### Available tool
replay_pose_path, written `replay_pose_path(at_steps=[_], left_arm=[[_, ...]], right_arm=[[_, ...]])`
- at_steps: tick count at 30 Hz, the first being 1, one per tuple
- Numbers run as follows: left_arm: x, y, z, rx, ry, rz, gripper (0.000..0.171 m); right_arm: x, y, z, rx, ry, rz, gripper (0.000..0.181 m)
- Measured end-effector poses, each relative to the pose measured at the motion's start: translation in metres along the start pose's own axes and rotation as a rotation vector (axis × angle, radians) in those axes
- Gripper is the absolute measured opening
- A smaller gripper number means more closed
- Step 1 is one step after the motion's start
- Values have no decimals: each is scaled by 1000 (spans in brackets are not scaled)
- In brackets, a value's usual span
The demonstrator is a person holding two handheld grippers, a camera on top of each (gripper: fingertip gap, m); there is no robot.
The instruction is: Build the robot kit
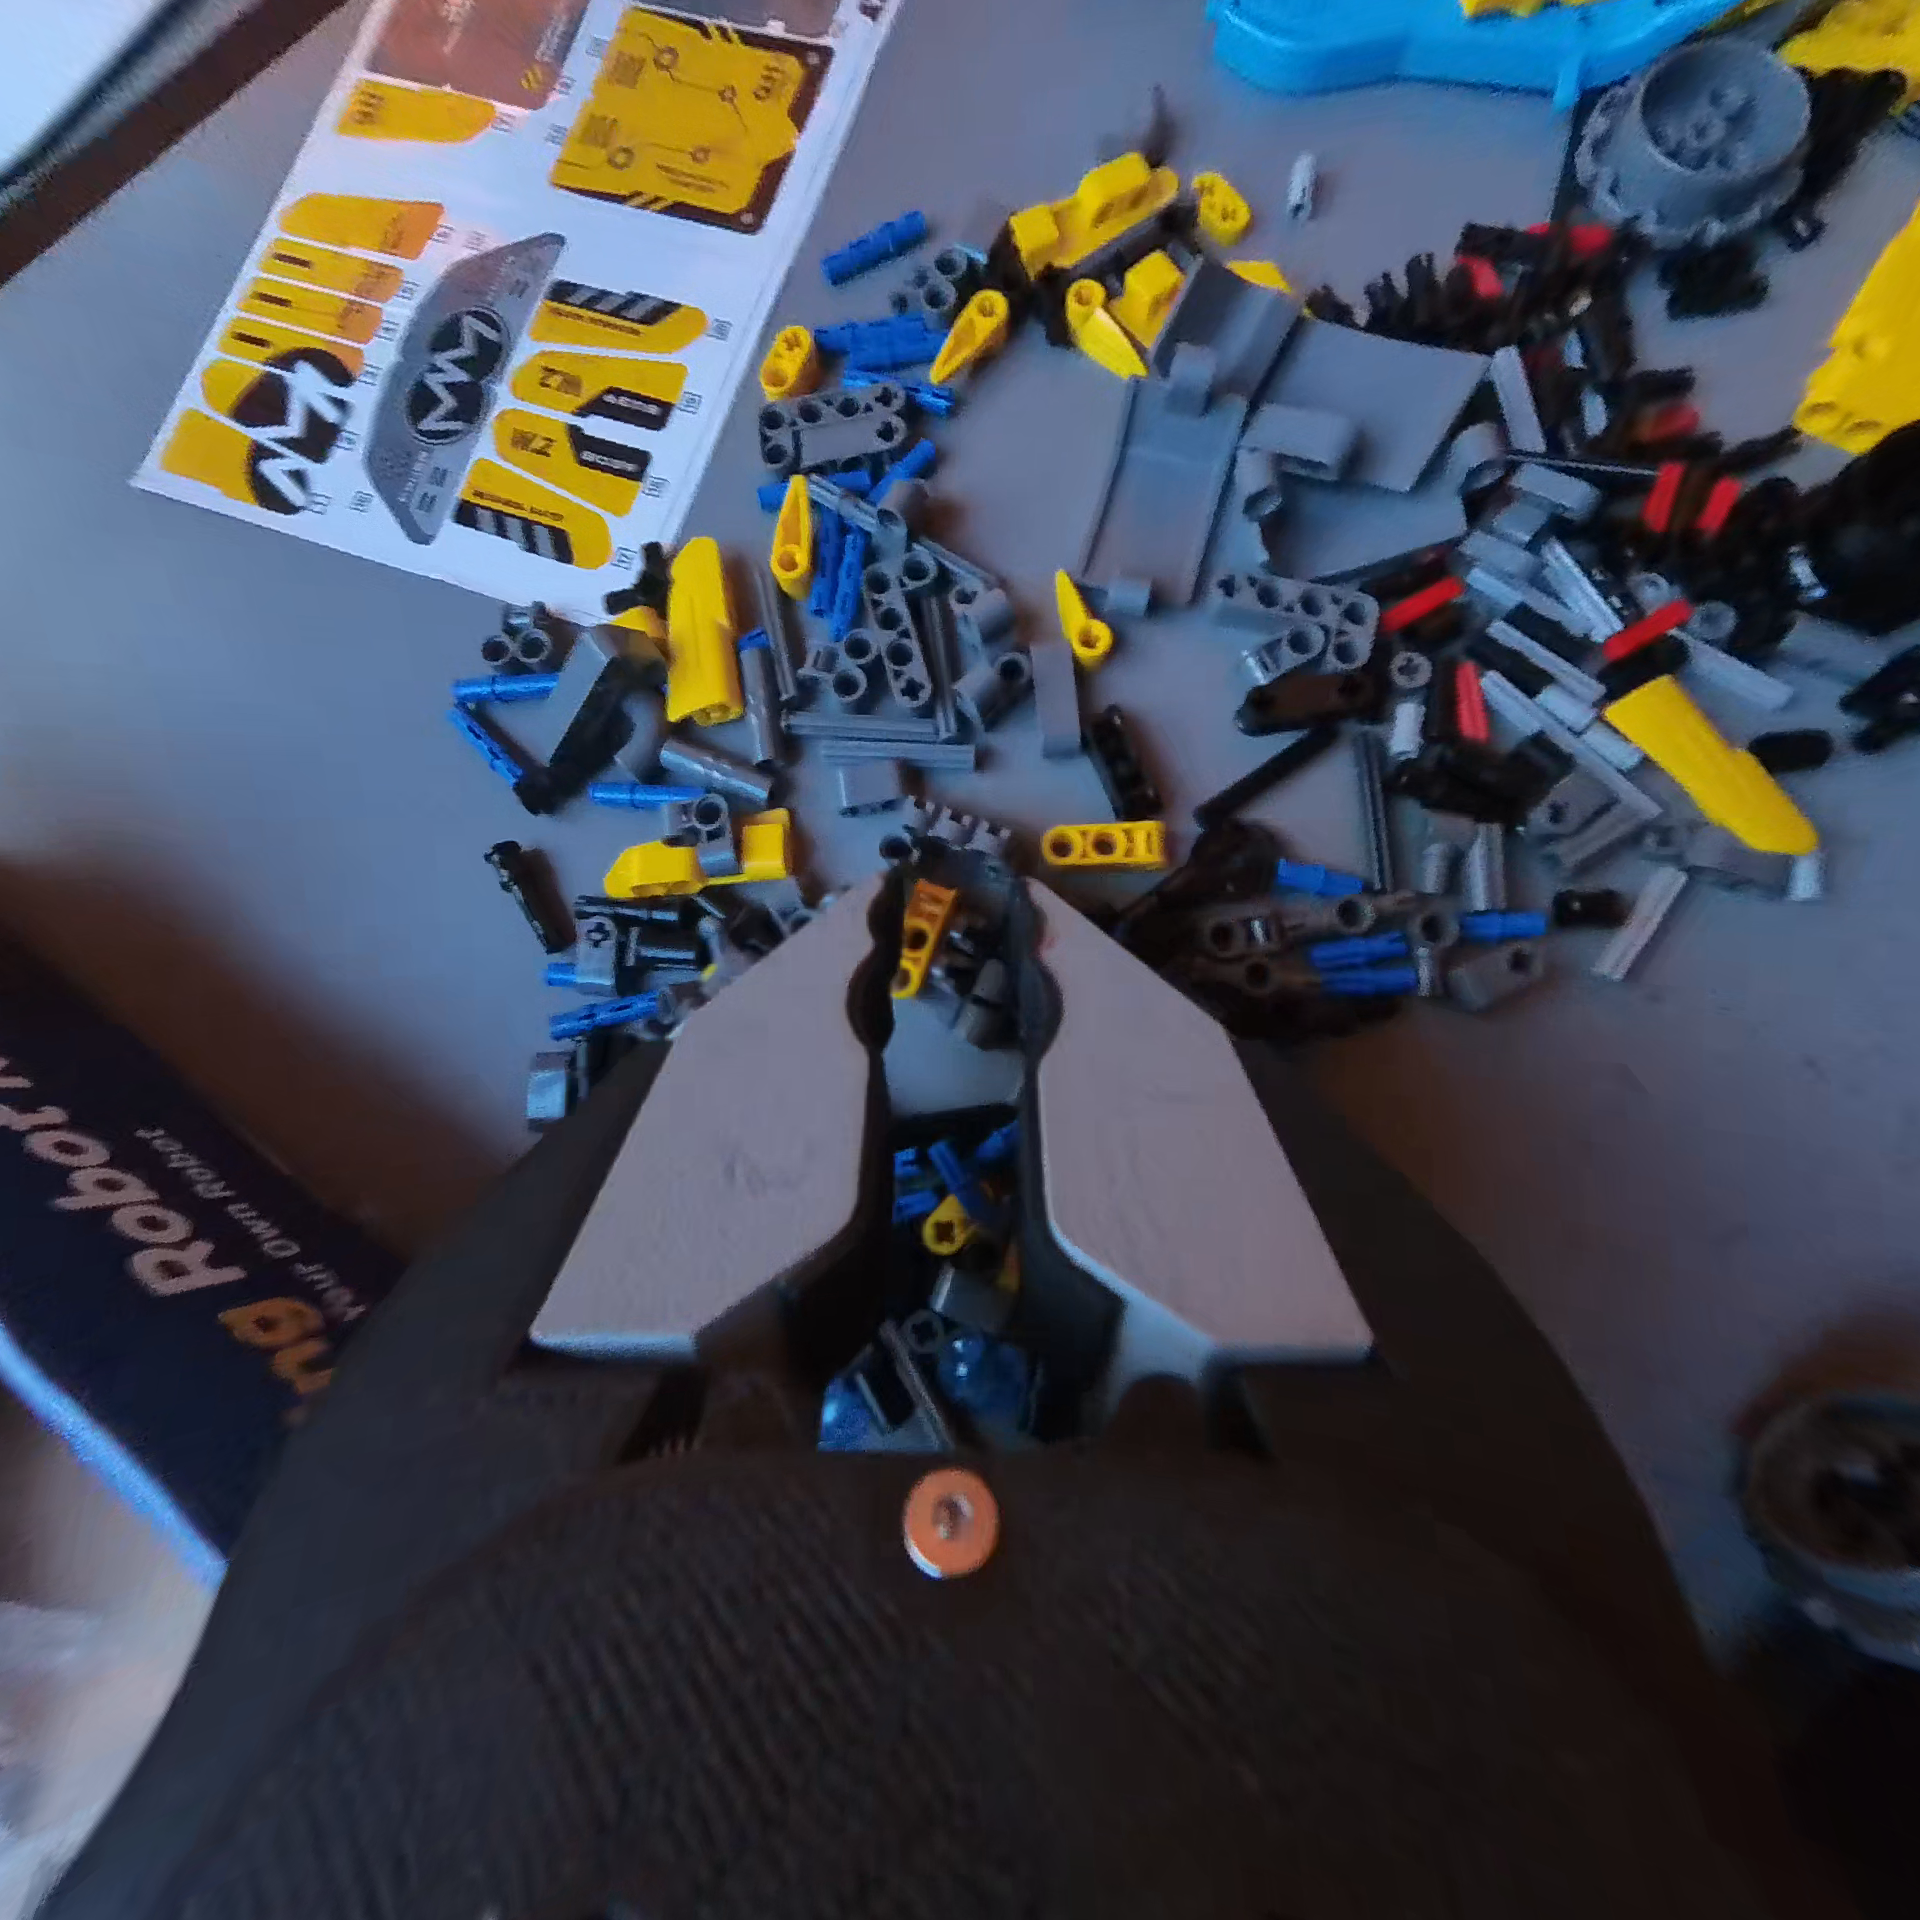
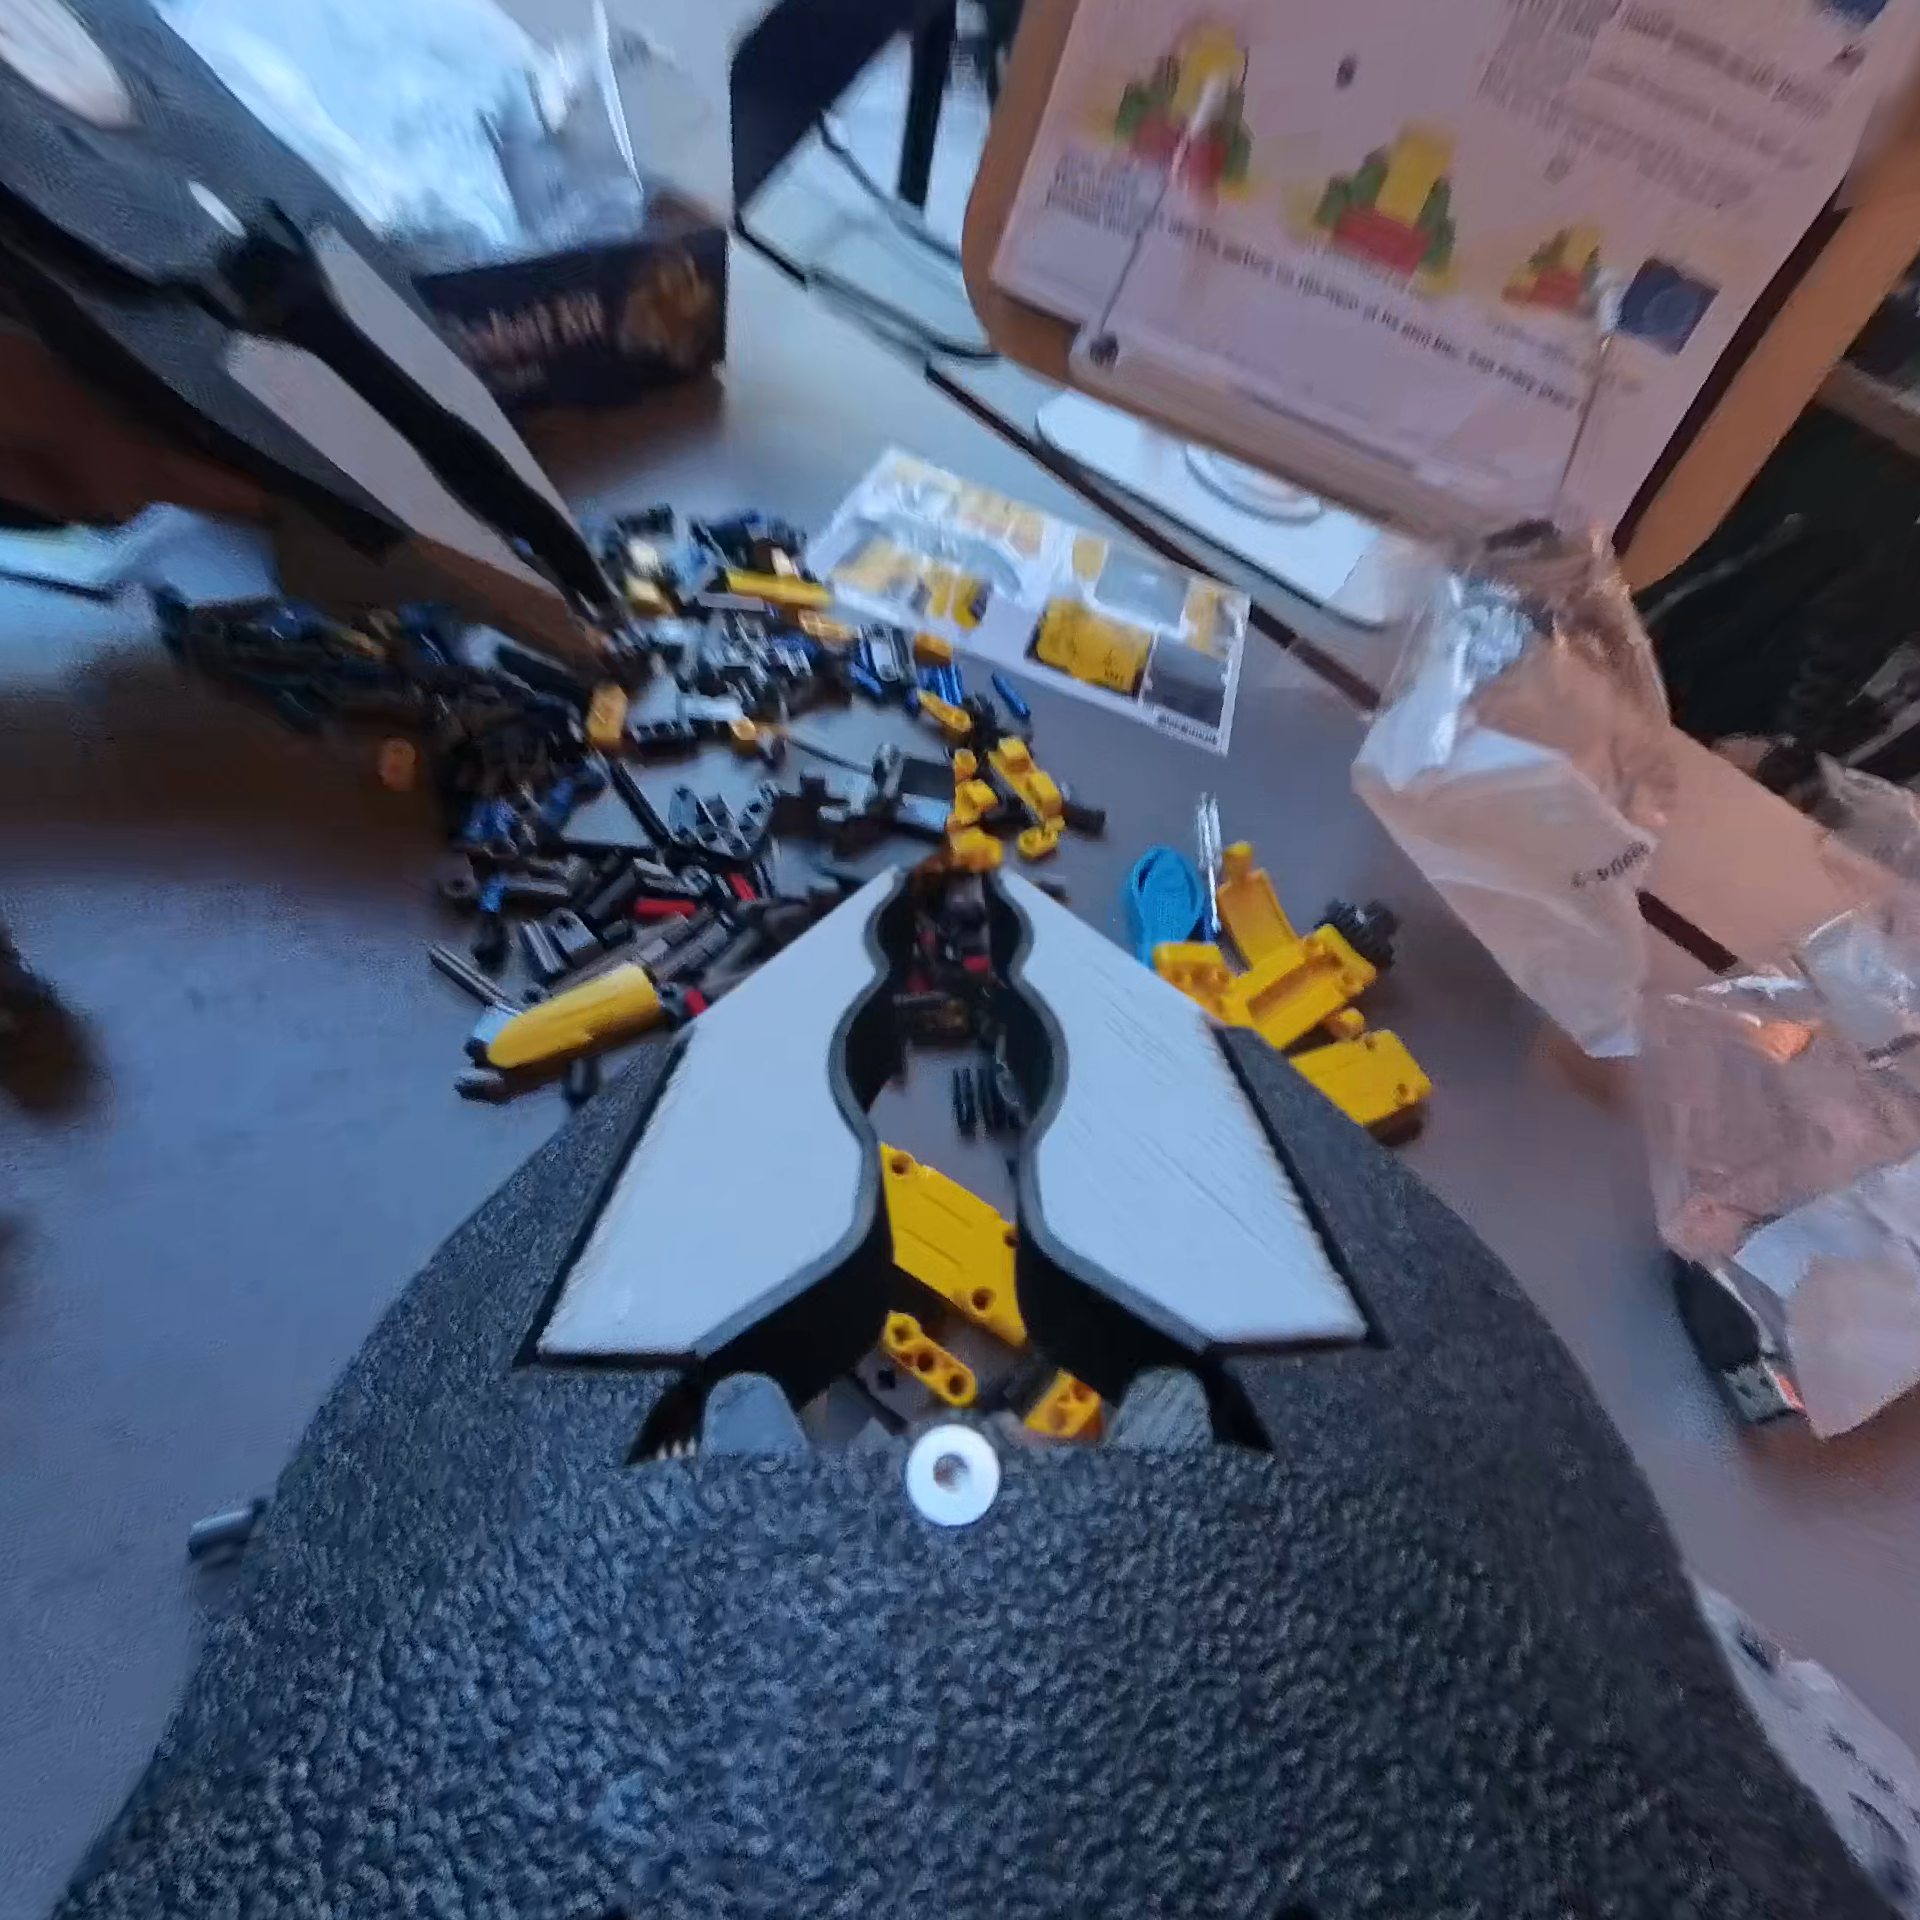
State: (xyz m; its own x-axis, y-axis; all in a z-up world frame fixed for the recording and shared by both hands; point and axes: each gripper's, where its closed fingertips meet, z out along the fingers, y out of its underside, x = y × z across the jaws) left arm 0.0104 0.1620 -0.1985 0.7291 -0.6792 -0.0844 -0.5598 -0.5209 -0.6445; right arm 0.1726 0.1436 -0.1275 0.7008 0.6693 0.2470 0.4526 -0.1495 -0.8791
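A: Fingers first! The left gripper has its fingers drawn close at the tips with a narrow gap between them, and a small orange-yellow beam with holes sits right in that gap. Whether they actually pinch it or just hover over it, I cannot tell.

B: And the right gripper? Its fingers stand close at the tips too, nothing clearly held (the picture is blurred there), poised above black and red pieces at the near edge of the heap.

A: Around the left one, a scattered pile of building pieces covers the grey bench: blue pins, grey beams, black connectors. A yellow two-hole brick lies just beside the tips, to the right.

B: A long yellow pointed panel lies farther right among red and black parts. Grey curved panels sit in the middle of the pile.

A: A sticker sheet lies at the far left, touching the pile's edge, and a grey wheel hub sits up top beside a blue plastic tool.

B: From the right wrist, a yellow assembly rests just right of the fingers, with clear plastic bags beyond it. A yellow perforated panel shows low between the fingers.

A: And the left gripper appears there too, upper left, its tips down in the pile.
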Motion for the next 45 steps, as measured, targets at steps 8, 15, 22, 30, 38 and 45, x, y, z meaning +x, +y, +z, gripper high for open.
replay_pose_path(at_steps=[8, 15, 22, 30, 38, 45], left_arm=[[13, -7, 1, 31, -1, 75, 17], [-11, -22, -17, 131, -63, -16, 18], [-37, -33, -33, 236, -85, -219, 9], [-8, -26, -28, 172, 51, -144, 5], [39, -21, -41, 148, 306, 2, 0], [-72, -27, -113, 335, -114, -203, 15]], right_arm=[[37, 37, 10, -319, 75, 41, 26], [5, 64, 35, -506, -139, 89, 30], [37, 31, 5, -394, -21, 41, 22], [64, 65, -87, -435, 23, 193, 26], [-55, 81, -114, -423, -471, 146, 24], [-96, 35, -41, -304, -538, 18, 25]])
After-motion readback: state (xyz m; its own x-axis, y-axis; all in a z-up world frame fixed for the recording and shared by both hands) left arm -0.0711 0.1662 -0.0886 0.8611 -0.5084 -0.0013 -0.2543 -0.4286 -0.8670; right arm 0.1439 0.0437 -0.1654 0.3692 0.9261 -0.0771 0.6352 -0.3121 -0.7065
